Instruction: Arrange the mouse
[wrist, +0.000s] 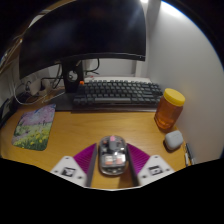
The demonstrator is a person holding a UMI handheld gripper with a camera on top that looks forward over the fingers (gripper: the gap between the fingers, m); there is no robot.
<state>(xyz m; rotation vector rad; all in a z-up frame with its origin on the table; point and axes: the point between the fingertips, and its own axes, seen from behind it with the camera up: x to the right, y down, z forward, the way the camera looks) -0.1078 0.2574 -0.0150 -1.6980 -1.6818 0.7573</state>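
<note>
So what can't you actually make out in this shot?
- Mouse: between the fingers; whether they press it is unclear.
- Monitor: screen dark, nothing readable.
- Keyboard: key legends too small.
- Jar: contents unseen.
- Grey object beside it: too small to identify.

We see only the gripper (112, 166) itself, reaching forward and low over the surface below it. Its two fingers come up from the bottom of the view, one at each side, and angle in toward each other. The inner pads (84, 156) are magenta, set on pale finger bodies. The fingers stand apart, and the mouse (112, 155) sits between them. Each pad appears to touch its flank, though we cannot tell whether they press on it. No hand or sleeve shows.
</note>
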